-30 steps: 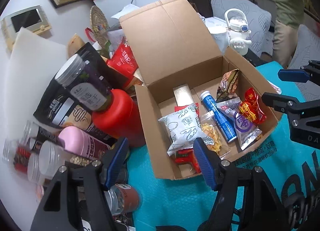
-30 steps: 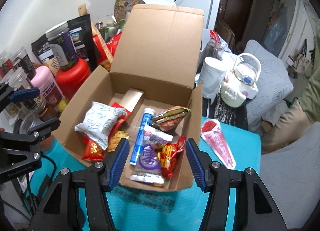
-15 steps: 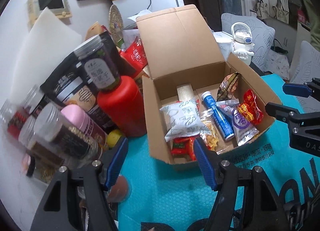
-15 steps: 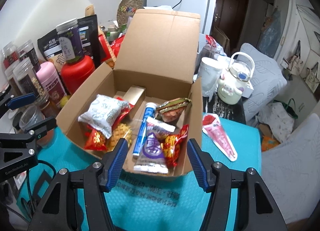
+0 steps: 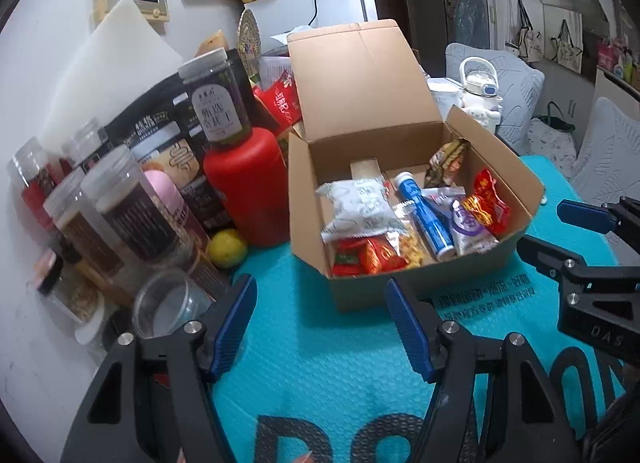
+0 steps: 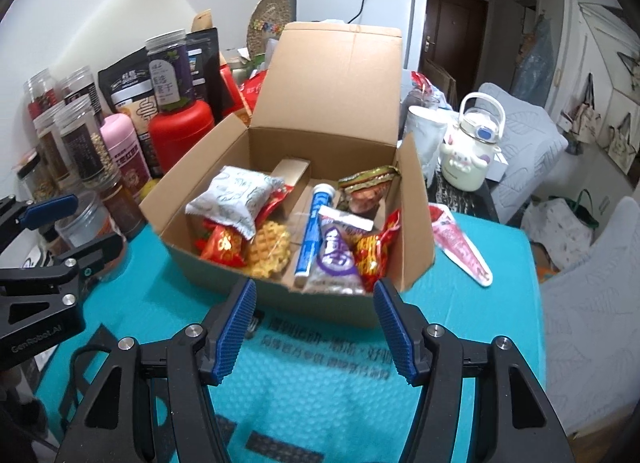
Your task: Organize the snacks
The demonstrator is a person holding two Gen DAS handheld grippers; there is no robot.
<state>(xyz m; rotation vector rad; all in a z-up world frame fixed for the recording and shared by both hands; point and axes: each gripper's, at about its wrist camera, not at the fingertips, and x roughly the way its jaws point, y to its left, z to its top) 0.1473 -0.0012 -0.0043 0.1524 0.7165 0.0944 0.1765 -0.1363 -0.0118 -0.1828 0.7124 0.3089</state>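
Table cover (image 6: 480,343): teal bubble sheet under everything; I take it as my working floor, and my landmark, the box, sits on its middle.
Cardboard box (image 6: 320,305): lid flap standing up at the back, so the inside is open to me from above and from the near side.
Jars and bags (image 6: 80,135): crowded against the box's left wall, stacked tight; I judge them stored stock, not part of this sorting.
White kettle (image 6: 474,151): behind the box's right wall, apart from it.
Pink cone packet (image 6: 460,247): lying flat on the sheet just beside the box's right wall, the one snack outside; I judge it next to go in.
White pillow packet (image 6: 236,199): inside the box, left half, resting on red packets and a waffle snack.
Blue tube (image 6: 310,239): inside the box, centre, lengthwise front to back like a divider.
Purple packet (image 6: 336,259): inside, just right of the tube, against the near wall.
Left gripper (image 5: 318,327): mine, fingers spread, nothing between them, near the box's front left corner.
Right gripper (image 6: 314,329): mine, fingers spread and empty, before the box's near wall.
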